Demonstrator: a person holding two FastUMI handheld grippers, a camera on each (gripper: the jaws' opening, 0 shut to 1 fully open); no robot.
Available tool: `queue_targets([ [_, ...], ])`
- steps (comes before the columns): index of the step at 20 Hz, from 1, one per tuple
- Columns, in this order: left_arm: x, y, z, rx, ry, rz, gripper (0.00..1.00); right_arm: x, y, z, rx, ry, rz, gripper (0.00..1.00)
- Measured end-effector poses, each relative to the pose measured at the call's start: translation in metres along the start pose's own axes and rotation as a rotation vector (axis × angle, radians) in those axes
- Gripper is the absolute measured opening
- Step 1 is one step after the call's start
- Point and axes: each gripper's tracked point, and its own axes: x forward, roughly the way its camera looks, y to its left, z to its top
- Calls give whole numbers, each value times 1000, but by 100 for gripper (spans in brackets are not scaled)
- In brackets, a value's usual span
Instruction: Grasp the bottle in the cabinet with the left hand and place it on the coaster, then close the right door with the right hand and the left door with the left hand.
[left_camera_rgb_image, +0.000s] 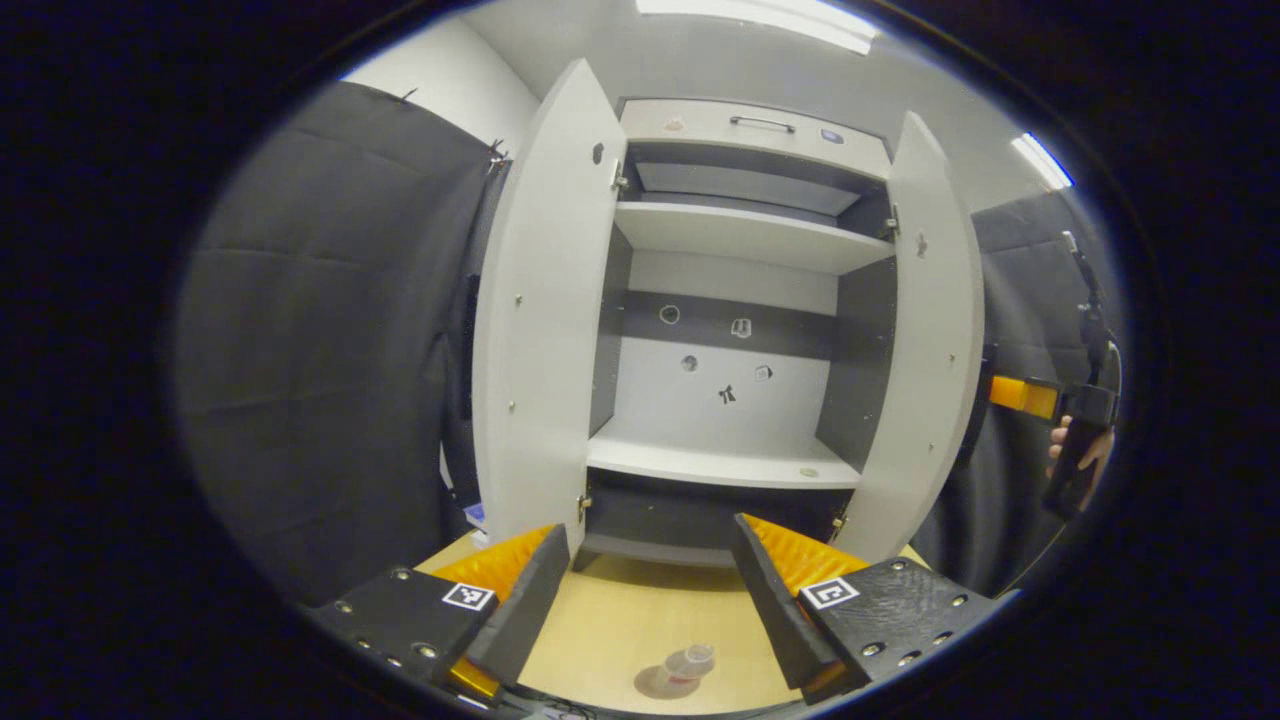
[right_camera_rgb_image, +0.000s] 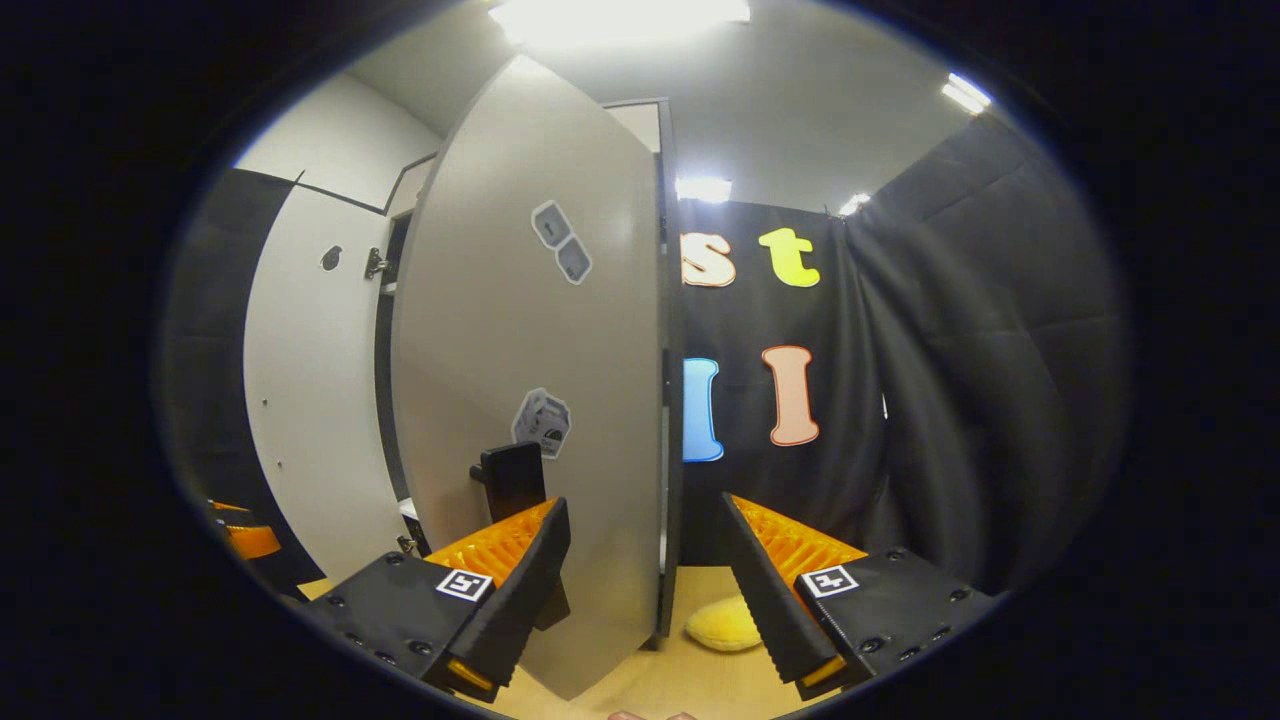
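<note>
Step in hand, by judgement: closing the right door (right_camera_rgb_image: 540, 340) with the right gripper (right_camera_rgb_image: 645, 508). Bottle (left_camera_rgb_image: 692, 662) upright on the coaster (left_camera_rgb_image: 662, 683) on the table (left_camera_rgb_image: 620, 620), near the front edge and below the left gripper (left_camera_rgb_image: 650, 530); shelves of the cabinet (left_camera_rgb_image: 735, 235) bare, so placement judged done. Left gripper with fingers spread wide, nothing between them, aimed straight into the open cabinet, roughly midway between the left door (left_camera_rgb_image: 540, 300) and the right door. Right gripper likewise with fingers spread, pinching nothing. Governing relation, from the right gripper view: free vertical edge of the right door running top to bottom between the two fingers, outer face of the panel toward the one finger, open booth wall behind the other. Long axis of the door upright, across the line of the fingers. Dark handle (right_camera_rgb_image: 512, 478) on the outer face, just above that same finger. Contact between finger and panel not discernible. Right gripper clearly the nearer to this door; in the left gripper view, visible beyond the door's outer side, held in a hand. Next move, by judgement: press on the outer face and swing the panel toward the cabinet. Yellow soft object (right_camera_rgb_image: 722, 622) on the table beside the door's lower edge; keep clear.
</note>
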Motion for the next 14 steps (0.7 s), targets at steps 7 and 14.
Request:
queue_targets([
  [7,-11,71,-3,-30,-12,92,95,35,88,-10,4,47,127,97],
  [14,-11,130,0,-20,-41,140,95,35,95,-16,31,67,115,97],
])
